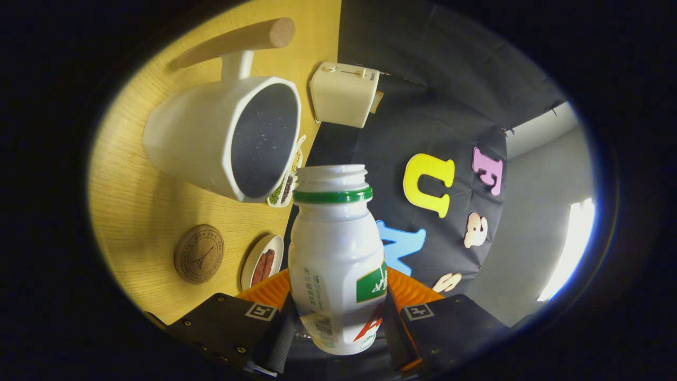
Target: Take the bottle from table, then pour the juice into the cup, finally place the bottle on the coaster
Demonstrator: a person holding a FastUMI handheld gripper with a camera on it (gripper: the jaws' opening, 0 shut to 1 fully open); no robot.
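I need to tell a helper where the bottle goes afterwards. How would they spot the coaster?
Start from the big white cup with the wooden handle on the yellow wood table. Beside it lies the coaster, next to a small dish. It alone is a flat, round, brown disc with a stamped emblem.

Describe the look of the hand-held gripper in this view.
The hand-held gripper has two dark, boxy finger blocks, each carrying a small square black-and-white marker tag and small screws. Ribbed orange plates show behind them, beside the white bottle.
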